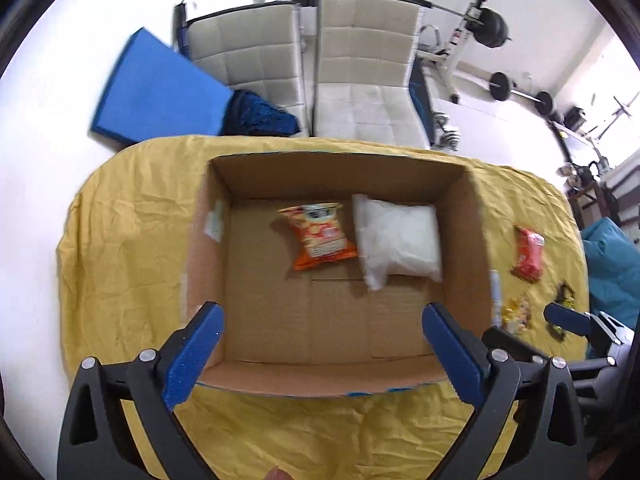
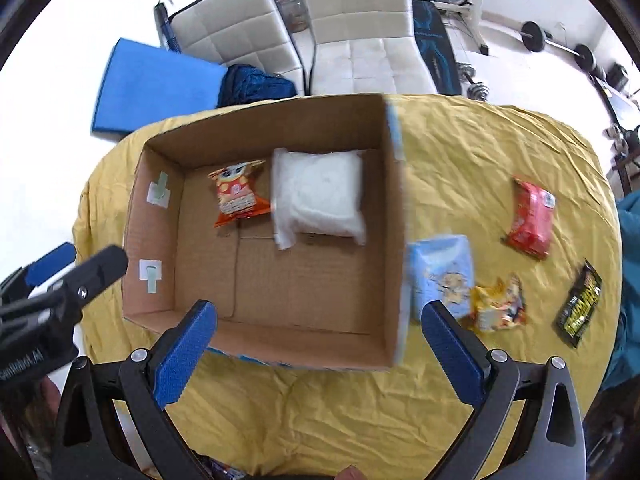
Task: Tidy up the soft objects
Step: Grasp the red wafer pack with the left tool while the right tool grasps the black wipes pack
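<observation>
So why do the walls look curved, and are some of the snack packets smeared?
Left wrist view: the fisheye lens bends the room's edges and darkens the corners; the orange packet and white bag look slightly soft. Right wrist view: the same bending, and motion blur smears the cardboard box corner and light blue packet.

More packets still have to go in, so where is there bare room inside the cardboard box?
The cardboard box is bare across its near half and its left side by the taped wall. The far right is crowded: the orange snack packet and white pillow pack lie side by side. Outside, the light blue packet crowds the box's right wall.
</observation>
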Demonstrator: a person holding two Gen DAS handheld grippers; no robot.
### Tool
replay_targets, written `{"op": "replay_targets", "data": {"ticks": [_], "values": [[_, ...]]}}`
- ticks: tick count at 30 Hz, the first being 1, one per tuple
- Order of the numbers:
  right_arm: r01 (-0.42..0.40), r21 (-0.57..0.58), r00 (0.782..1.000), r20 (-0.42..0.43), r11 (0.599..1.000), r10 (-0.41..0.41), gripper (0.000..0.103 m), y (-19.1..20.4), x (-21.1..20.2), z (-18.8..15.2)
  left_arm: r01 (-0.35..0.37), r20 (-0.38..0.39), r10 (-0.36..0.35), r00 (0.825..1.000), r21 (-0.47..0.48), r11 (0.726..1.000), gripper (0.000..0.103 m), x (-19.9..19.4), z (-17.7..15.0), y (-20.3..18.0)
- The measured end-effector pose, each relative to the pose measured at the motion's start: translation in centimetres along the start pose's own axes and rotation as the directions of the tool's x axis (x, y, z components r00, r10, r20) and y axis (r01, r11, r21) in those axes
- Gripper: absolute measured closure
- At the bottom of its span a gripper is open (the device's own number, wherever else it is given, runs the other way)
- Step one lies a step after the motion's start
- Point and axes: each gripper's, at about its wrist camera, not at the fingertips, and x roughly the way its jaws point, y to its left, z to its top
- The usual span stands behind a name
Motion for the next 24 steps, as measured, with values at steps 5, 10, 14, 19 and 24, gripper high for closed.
{"op": "replay_targets", "data": {"ticks": [5,10,14,19,24], "values": [[0.017,0.062,1.000,0.023,0.998,-0.019,0.000,-5.9,-2.6,-0.7,0.058,-0.004,-0.058,0.998,0.043,0.997,0.001,-0.4,0.5,-6.0],[0.059,0.173,0.997,0.034,0.983,-0.066,0.000,-14.7,-4.9,-1.2,0.101,-0.028,-0.098,0.995,0.115,0.988,0.001,0.4,1.7,-14.0],[0.101,0.292,0.994,0.009,0.951,-0.108,0.000,-23.2,-5.2,-1.8,0.111,-0.075,-0.100,0.992,0.162,0.981,0.001,2.7,2.3,-20.4],[0.144,0.419,0.989,-0.066,0.897,-0.128,0.000,-32.9,-2.6,-3.1,0.116,-0.165,-0.083,0.983,0.205,0.972,0.001,7.5,2.4,-26.7],[0.159,0.489,0.984,-0.154,0.858,-0.094,0.000,-39.4,1.9,-4.9,0.089,-0.263,-0.007,0.965,0.301,0.949,0.001,13.6,1.5,-31.4]]}}
